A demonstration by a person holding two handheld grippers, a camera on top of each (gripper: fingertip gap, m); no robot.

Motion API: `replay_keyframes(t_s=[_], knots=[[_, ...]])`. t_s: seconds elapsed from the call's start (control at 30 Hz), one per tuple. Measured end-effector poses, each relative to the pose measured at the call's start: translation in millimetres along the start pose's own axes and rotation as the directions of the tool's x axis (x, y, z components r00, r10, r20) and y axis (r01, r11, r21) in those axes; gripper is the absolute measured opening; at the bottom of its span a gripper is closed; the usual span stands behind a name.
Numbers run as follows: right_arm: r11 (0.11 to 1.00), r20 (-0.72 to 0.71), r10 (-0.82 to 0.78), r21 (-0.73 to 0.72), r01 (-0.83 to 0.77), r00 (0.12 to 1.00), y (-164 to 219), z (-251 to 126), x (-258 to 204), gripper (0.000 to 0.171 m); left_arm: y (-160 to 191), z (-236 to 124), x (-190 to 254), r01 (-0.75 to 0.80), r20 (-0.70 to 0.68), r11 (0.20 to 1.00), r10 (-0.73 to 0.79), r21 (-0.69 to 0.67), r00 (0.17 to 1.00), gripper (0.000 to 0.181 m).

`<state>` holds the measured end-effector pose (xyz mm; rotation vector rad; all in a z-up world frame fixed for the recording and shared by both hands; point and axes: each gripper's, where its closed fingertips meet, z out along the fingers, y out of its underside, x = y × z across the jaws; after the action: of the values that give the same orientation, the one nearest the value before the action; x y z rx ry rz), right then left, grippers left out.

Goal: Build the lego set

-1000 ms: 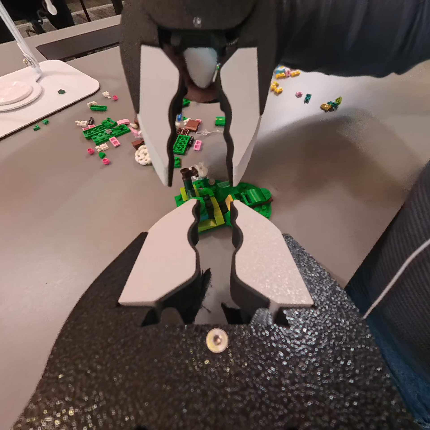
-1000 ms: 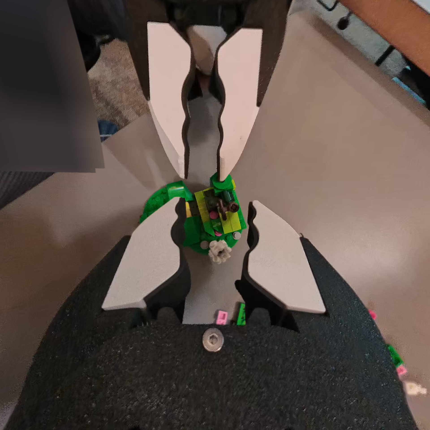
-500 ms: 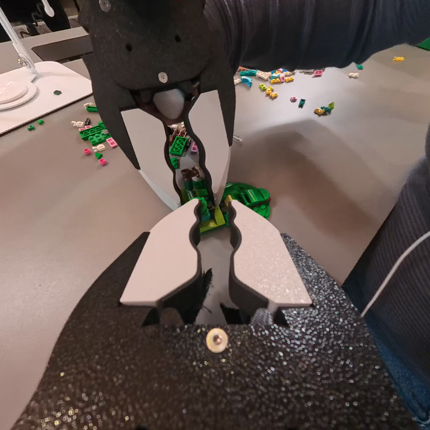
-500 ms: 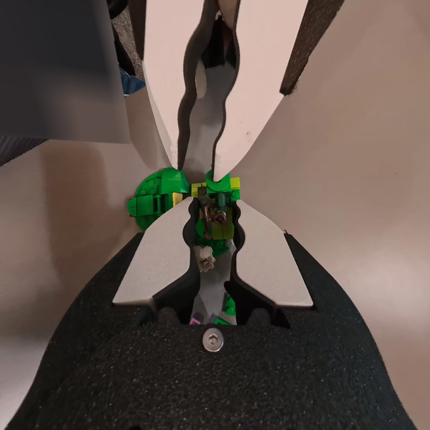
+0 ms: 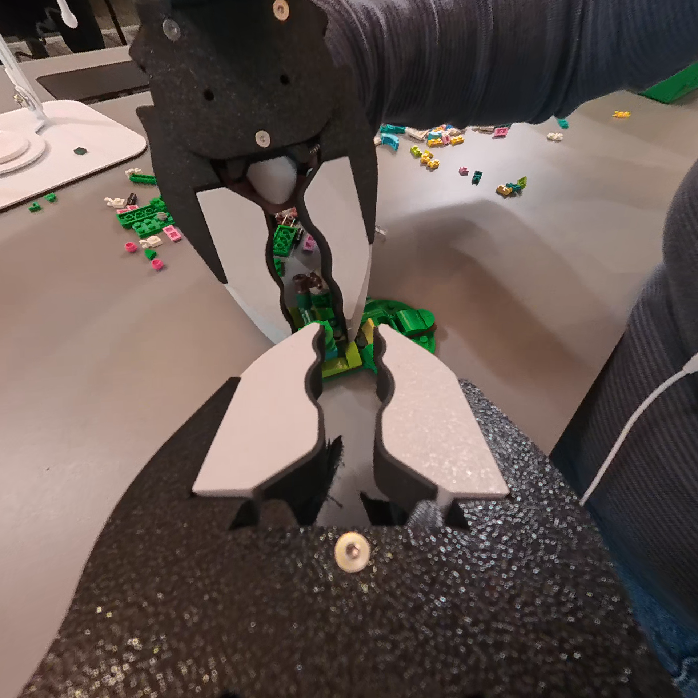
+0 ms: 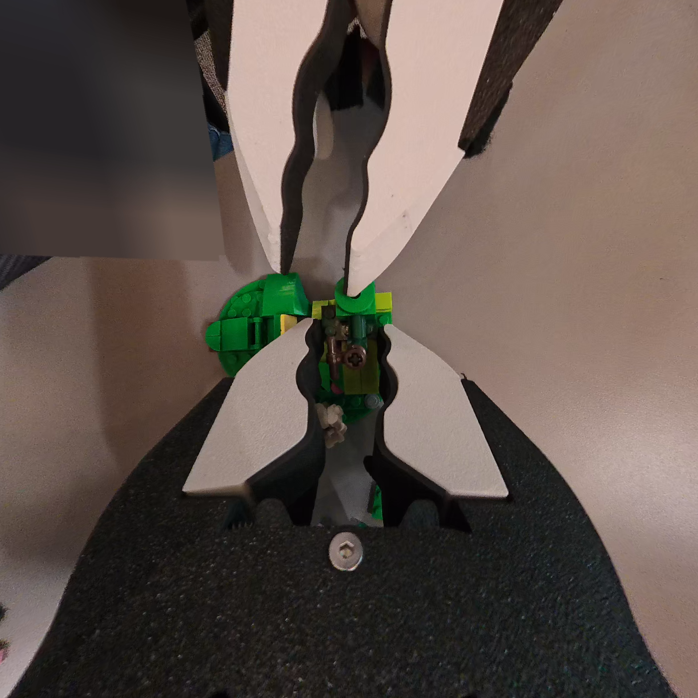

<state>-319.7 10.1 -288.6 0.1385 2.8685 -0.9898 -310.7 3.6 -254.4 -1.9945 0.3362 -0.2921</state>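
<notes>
On the grey table [image 5: 113,377], loose bricks [image 5: 147,223] lie beyond the green lego build [image 6: 245,332], which both narrowly parted grippers, left [image 5: 346,334] and right [image 6: 345,332], flank.

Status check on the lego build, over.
Left gripper and right gripper both open, fingers straddling the green lego model on the table. Nothing gripped. Loose bricks lie clear behind.

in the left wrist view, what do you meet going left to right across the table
white flat board → loose green and pink bricks → right tongs over the green lego build → loose yellow and teal bricks
</notes>
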Motion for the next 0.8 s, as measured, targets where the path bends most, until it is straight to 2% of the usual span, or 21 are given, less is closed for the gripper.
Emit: replay_keyframes(t_s=[0.8], knots=[[0.999,-0.012,0.032,-0.044,-0.032,0.999,9,-12,-9,0.027,-12,-2,6,-0.063,0.000,0.997,0.063,0.043,0.998,0.027]])
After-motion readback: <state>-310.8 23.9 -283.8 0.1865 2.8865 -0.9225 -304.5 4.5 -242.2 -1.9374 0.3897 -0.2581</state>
